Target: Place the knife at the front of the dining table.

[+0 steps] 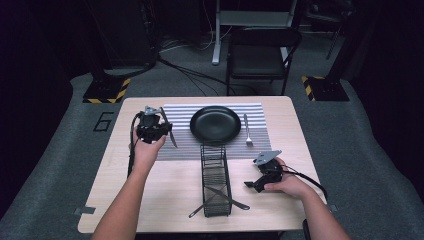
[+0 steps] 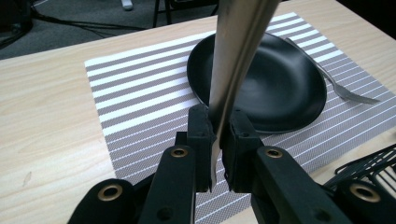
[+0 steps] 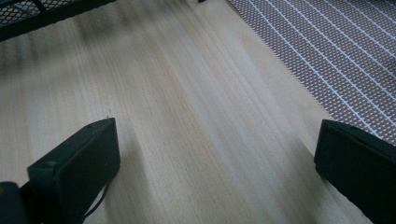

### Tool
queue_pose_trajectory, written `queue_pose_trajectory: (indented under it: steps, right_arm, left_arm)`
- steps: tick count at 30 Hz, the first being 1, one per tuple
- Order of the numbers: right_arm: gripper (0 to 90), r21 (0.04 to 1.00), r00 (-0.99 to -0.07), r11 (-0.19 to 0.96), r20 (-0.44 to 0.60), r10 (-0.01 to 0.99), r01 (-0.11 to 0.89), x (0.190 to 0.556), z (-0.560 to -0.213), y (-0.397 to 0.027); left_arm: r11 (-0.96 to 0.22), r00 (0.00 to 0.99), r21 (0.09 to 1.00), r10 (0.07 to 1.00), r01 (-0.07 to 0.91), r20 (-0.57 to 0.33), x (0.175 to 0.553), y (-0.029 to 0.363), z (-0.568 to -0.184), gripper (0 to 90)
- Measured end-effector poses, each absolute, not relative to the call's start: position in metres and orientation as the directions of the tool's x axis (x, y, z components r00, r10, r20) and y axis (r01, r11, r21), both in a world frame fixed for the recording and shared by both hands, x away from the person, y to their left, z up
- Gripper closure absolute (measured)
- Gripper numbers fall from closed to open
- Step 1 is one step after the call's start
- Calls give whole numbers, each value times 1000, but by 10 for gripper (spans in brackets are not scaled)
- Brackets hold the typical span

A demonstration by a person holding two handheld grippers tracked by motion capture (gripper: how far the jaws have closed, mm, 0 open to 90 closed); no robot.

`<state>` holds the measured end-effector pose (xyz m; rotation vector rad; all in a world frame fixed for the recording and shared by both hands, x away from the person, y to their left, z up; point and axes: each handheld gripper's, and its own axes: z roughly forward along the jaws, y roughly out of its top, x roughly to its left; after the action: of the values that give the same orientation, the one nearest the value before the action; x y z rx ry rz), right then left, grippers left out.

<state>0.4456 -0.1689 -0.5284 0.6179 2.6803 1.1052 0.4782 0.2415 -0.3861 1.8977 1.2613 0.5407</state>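
My left gripper (image 1: 162, 131) (image 2: 218, 133) is shut on a flat silver knife (image 1: 169, 129) (image 2: 236, 56), which stands steeply between the jaws above the left part of the striped placemat (image 1: 181, 148) (image 2: 140, 93). A black plate (image 1: 215, 124) (image 2: 280, 84) lies on the mat just right of the knife, and a fork (image 1: 247, 130) (image 2: 348, 93) rests beyond it. My right gripper (image 1: 250, 185) (image 3: 217, 163) is held low over bare wood at the right, with its jaws wide open and nothing between them.
A black wire basket (image 1: 203, 170) (image 2: 373, 163) stands at the table's front middle with long cutlery (image 1: 222, 197) lying across its near end. A corner of the placemat (image 3: 336, 51) is close to the right gripper. A chair (image 1: 262, 55) stands behind the table.
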Motion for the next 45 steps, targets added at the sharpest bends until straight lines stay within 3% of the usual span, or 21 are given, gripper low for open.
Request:
queue_pose_trajectory:
  steps: [22, 45]
  right_arm:
    - [0, 705, -898, 637, -3, 441, 310, 446, -528, -169]
    - [0, 707, -899, 639, -9, 437, 304, 446, -528, -169]
  left_arm:
    - [-216, 407, 772, 912, 597, -59, 486, 241, -403, 824]
    - [-136, 356, 787, 928, 602, -111, 533, 228, -419, 826]
